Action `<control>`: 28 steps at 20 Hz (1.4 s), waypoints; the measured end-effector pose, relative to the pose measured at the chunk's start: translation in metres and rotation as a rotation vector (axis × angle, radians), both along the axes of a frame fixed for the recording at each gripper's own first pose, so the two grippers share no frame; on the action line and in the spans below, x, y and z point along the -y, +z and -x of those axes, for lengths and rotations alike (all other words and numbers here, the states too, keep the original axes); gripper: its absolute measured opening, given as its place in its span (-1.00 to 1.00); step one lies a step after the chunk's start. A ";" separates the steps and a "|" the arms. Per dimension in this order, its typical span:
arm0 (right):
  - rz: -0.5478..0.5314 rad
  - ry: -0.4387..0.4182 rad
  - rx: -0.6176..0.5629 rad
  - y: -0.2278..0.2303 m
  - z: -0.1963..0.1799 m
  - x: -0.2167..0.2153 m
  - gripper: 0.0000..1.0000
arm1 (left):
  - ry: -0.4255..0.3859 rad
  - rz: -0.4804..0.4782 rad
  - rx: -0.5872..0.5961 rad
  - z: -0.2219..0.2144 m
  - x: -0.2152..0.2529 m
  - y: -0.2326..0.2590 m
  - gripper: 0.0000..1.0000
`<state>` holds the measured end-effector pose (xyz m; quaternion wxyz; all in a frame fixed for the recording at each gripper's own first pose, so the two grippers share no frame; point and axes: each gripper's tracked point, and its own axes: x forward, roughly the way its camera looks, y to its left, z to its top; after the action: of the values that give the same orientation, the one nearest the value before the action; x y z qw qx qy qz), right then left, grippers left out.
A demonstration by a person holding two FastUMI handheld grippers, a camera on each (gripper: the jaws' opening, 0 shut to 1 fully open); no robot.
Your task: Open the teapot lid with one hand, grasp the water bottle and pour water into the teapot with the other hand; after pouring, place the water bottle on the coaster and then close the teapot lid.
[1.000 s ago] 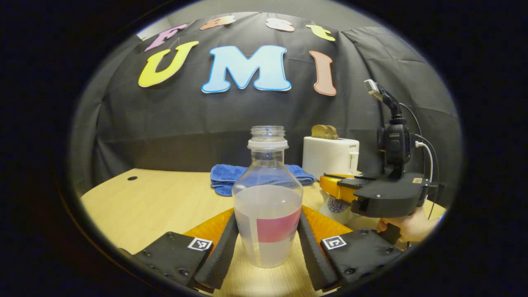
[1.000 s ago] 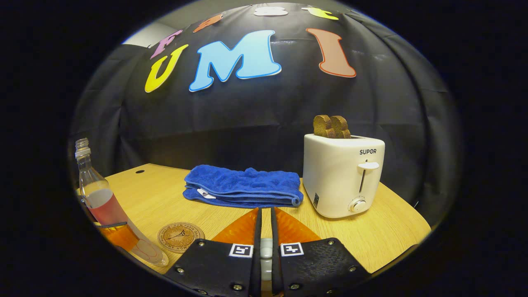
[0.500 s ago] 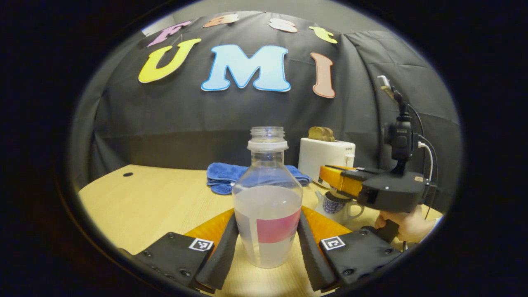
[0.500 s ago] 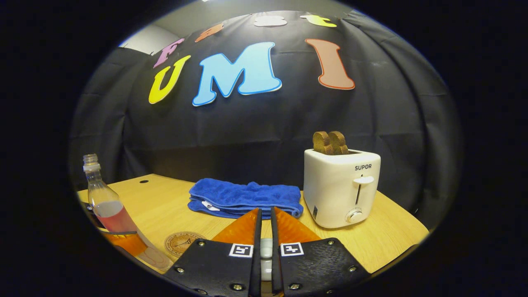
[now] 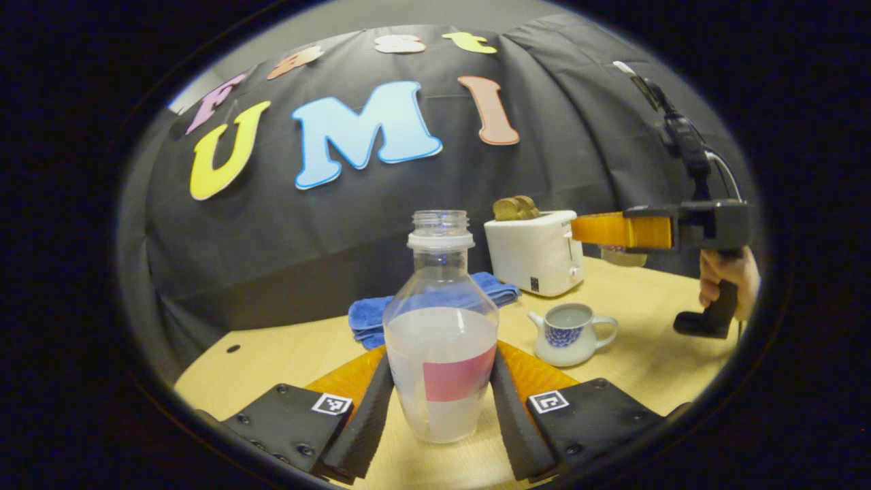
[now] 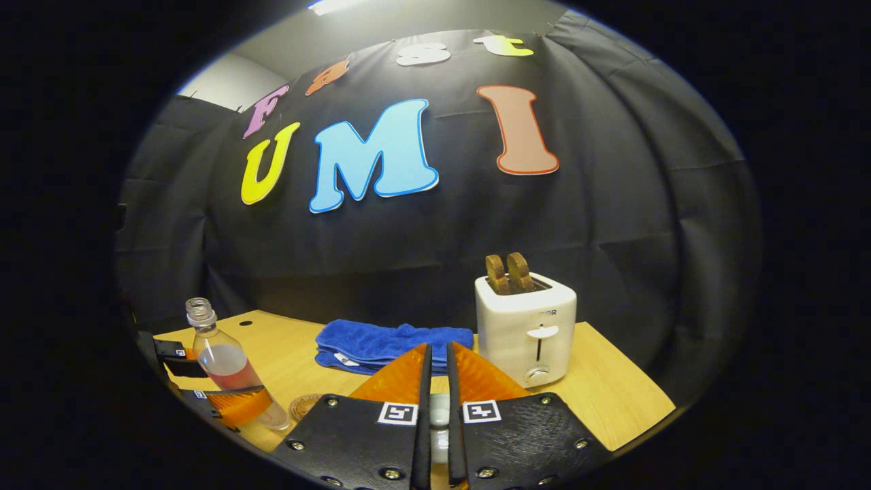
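Left gripper: we see both fingers clamped on the water bottle, upright, uncapped, half full. Right gripper: fingers pinched on the teapot lid, held high. Teapot stands open on the table, right of bottle. Coaster lies beside the bottle.
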<state>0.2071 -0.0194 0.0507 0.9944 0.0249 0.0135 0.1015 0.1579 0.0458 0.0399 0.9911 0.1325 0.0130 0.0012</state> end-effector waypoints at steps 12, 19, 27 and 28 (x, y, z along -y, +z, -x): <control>-0.057 -0.067 -0.039 -0.025 0.030 0.076 -0.81 | -0.032 -0.695 -0.196 -0.053 0.023 -0.017 0.70; -0.051 -0.076 -0.079 -0.039 0.029 0.088 -0.81 | -0.042 -1.010 -0.295 -0.070 0.021 -0.025 0.70; -0.060 -0.098 -0.093 -0.043 0.028 0.100 -0.81 | -0.097 -1.287 -0.326 -0.084 0.036 -0.017 0.70; -0.062 -0.095 -0.097 -0.045 0.027 0.099 -0.81 | -0.102 -1.317 -0.328 -0.084 0.038 -0.015 0.70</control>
<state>0.1797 -0.1187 0.0055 0.9951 0.0612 0.0573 0.0531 0.2419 0.0080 0.0252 0.6879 0.7071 0.1532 -0.0579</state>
